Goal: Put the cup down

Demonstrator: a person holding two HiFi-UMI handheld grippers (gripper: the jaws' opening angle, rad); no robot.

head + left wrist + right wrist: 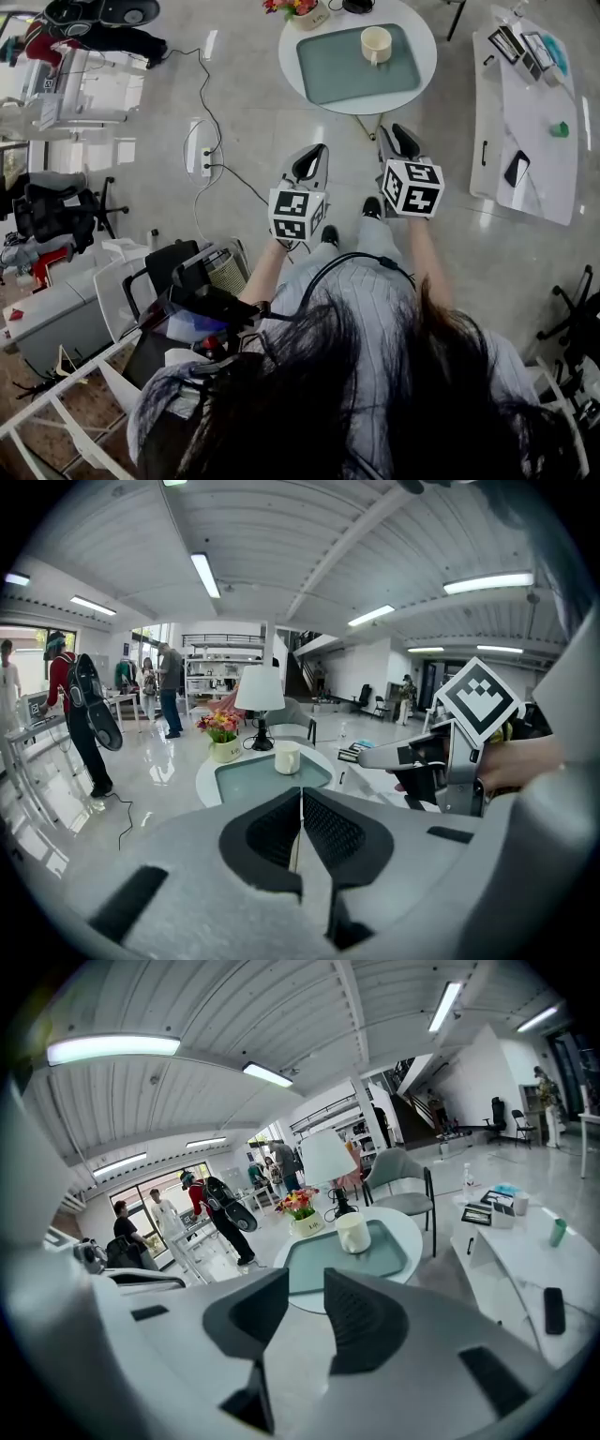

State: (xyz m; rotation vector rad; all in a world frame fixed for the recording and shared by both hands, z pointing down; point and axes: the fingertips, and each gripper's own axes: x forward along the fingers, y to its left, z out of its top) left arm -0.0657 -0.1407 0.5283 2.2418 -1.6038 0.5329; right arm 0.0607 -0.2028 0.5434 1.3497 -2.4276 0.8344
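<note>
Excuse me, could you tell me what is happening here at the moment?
A person holds a gripper in each hand, standing back from the round table. The cup sits on the tray there, neither gripper touching it. The left gripper has its fingers together; the right gripper has them slightly apart, with nothing between them.

The cup (376, 44) looks smooth and glossy, the tray (328, 70) matt, the floor (244, 131) polished.

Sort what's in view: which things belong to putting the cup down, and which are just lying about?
Job: cup, standing on the tray; round table; left gripper; right gripper.
Lying about: flower pot, lamp, phone, power strip.
</note>
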